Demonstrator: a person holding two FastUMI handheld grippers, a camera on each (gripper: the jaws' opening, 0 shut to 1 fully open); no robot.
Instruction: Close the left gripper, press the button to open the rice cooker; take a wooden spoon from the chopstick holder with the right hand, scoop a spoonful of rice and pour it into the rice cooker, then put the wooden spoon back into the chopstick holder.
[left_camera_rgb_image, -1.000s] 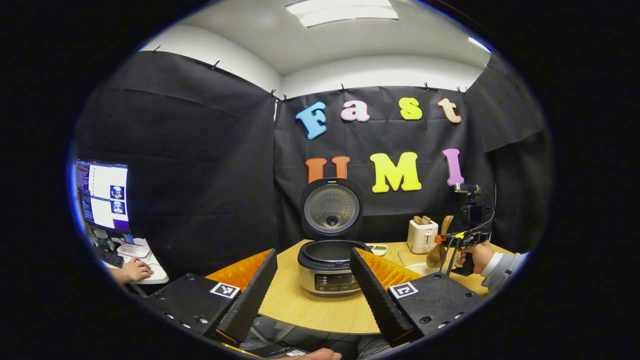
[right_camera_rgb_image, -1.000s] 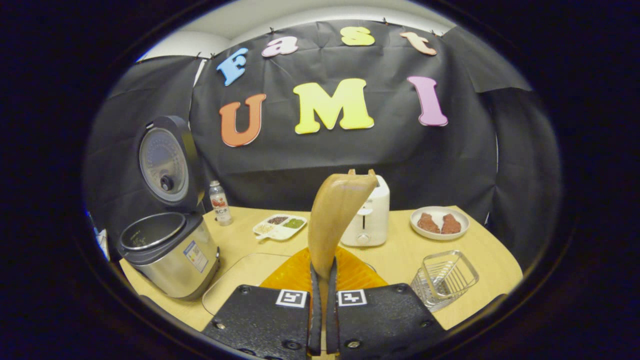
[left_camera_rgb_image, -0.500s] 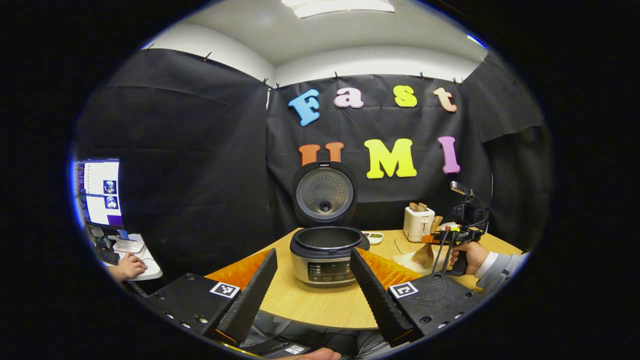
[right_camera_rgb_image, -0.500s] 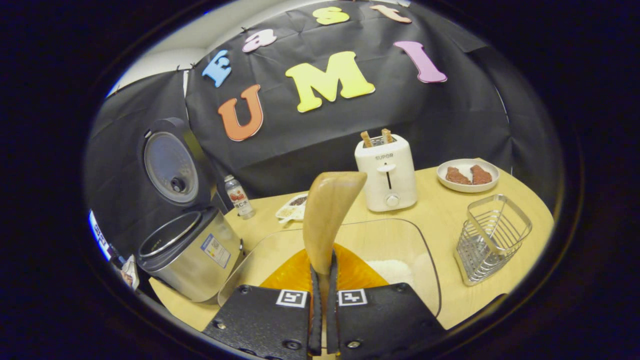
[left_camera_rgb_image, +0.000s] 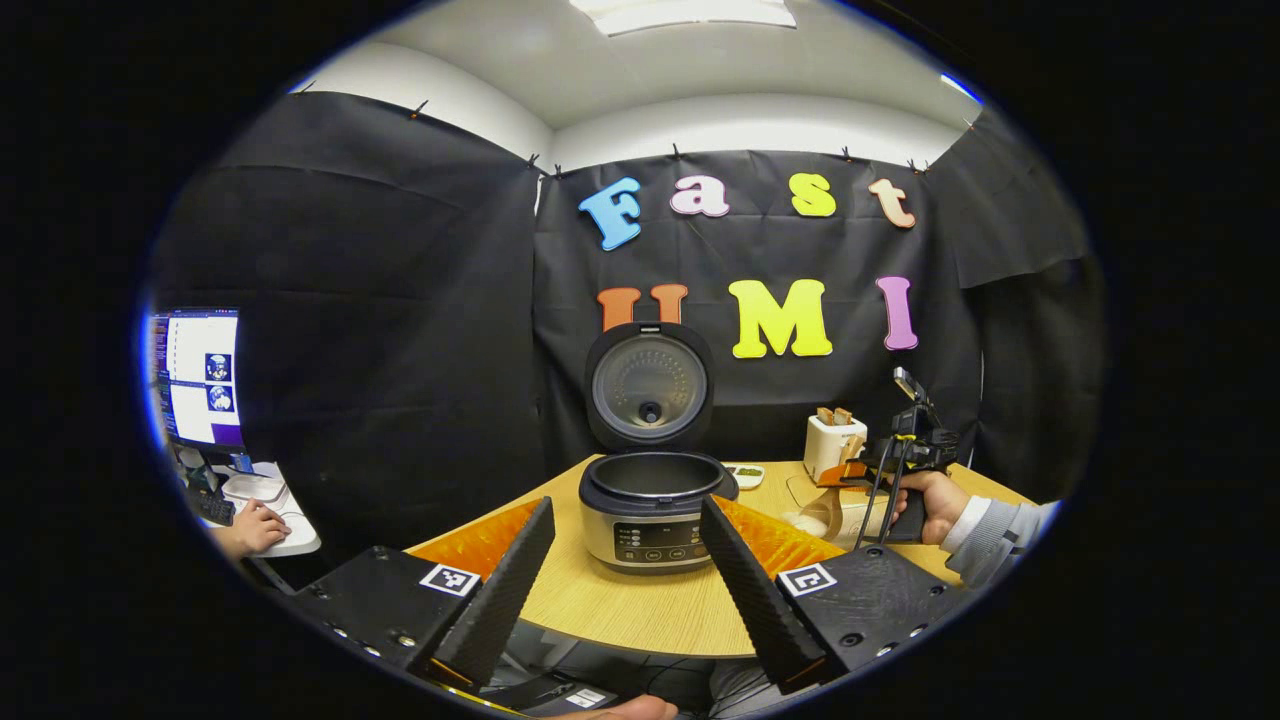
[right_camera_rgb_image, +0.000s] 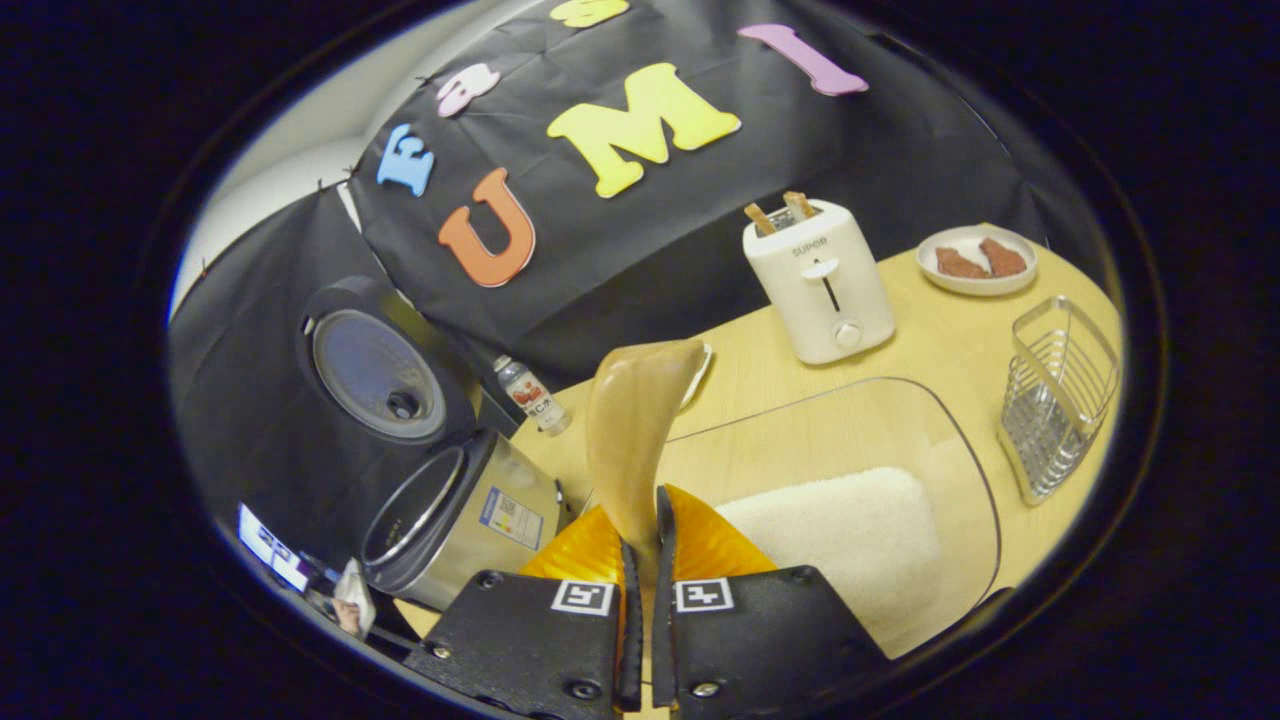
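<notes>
Left gripper view: level, faces rice cooker (left_camera_rgb_image: 650, 495) from table edge. Right gripper view: tilted down, close over table (right_camera_rgb_image: 930, 350). Both share cooker, toaster (right_camera_rgb_image: 820, 280).

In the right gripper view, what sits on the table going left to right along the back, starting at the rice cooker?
Rice cooker with its lid up → small bottle → toaster → plate with two brown pieces → wire chopstick holder at the right edge.

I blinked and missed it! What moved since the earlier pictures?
The right gripper, shut on the wooden spoon, tipped down toward the rice in the clear tray. The left gripper stayed open, and the rice cooker kept its lid up.
</notes>
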